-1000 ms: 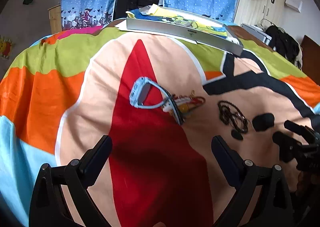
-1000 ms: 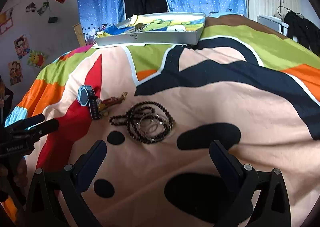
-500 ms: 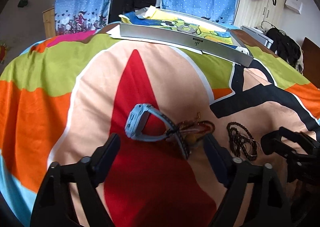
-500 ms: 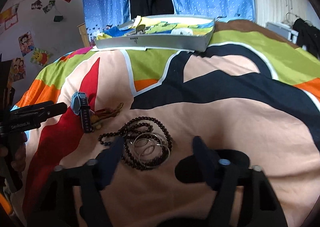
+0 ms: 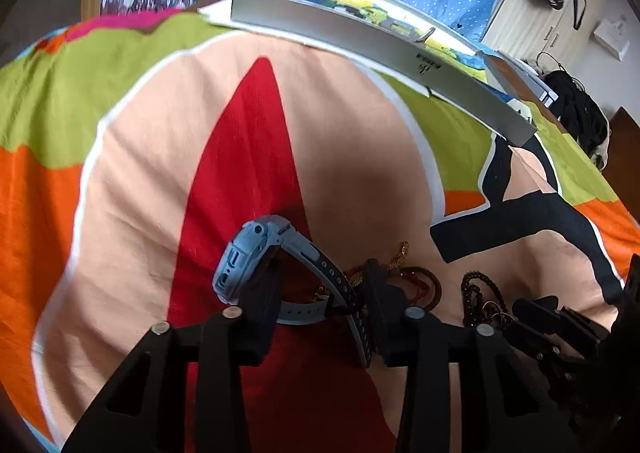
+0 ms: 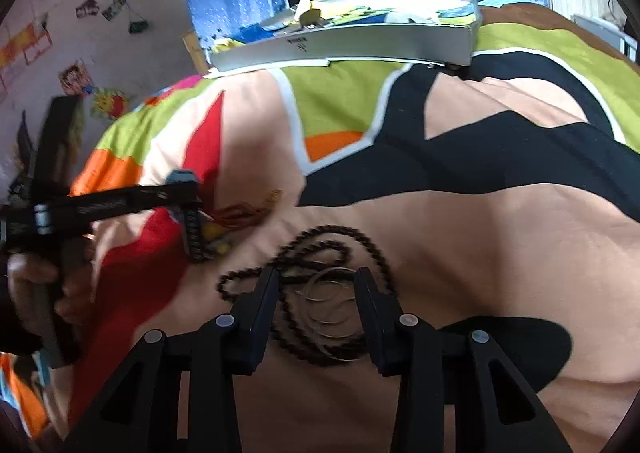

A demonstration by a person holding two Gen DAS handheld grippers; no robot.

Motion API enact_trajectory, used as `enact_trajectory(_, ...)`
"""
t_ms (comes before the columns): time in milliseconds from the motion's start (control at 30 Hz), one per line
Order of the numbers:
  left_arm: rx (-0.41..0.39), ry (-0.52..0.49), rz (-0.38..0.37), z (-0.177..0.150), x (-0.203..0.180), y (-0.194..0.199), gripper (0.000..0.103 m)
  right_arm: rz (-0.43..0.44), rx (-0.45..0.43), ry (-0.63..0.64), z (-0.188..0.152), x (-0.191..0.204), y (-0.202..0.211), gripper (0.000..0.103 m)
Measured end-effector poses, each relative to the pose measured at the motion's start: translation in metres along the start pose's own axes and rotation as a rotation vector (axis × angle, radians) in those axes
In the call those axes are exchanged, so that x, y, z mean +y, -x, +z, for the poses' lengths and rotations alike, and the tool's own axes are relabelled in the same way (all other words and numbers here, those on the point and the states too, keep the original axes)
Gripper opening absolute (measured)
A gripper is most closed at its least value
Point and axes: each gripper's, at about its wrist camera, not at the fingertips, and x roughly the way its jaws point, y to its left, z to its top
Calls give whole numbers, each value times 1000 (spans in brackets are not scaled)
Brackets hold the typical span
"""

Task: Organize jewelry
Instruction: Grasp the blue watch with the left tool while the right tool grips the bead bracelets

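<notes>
Setting: a bedspread (image 5: 132,157) printed in red, orange, green, peach and black was seen carrying the jewelry; a grey tray (image 5: 360,41) lay at its far edge, with colourful items inside.

Left gripper (image 5: 320,293): it was lowered onto the bedspread's near middle, its fingers set at a moderate gap, neither wide nor closed.

Blue watch (image 5: 248,261): it was found between those fingers on the red patch, its case beside the left finger and its strap running past the right one. Whether the pads were pressing it could not be told.

Red and gold bracelets (image 5: 404,277): a small tangle was seen just beside the watch strap, toward the right, partly hidden by the right finger.

Black bead necklace (image 6: 340,241): it was coiled on the peach area to the right of the bracelets.

Silver bangles (image 6: 328,301): thin rings were lying within the bead coil.

Right gripper (image 6: 316,293): it was lowered over the coil, fingers moderately apart, beads and bangles between them; a firm hold was not shown.

Step in hand: judged to be the grasp stage, both tools placed around their pieces.

Next move: a closing of each pair of fingers would be called for, then a lift toward the tray, with care that the loose beads and neighbouring bracelets are not dragged along.
</notes>
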Motion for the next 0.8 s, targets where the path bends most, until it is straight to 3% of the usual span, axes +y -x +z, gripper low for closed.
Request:
enact_trajectory(100, 2, 9, -13, -1, 3, 1, 29, 3, 6, 1, -1, 2, -2, 37)
enact_trajectory(200, 9, 20, -28, -2, 5, 3, 21, 12, 13, -20, -2, -2, -5, 30)
enact_trajectory(367, 28, 35, -43, -1, 6, 4, 10, 49, 8, -37, -2, -2, -4, 30)
enact_trajectory(700, -4, 42, -41, -12, 5, 20, 5, 92, 33, -26, 1, 9, -18, 30)
enact_trajectory(767, -11, 44, -47, -15, 5, 26, 4, 97, 32, -26, 4, 11, -22, 24)
enact_trajectory(800, -13, 41, -48, -15, 3, 27, 4, 97, 32, -27, 4, 11, -23, 14)
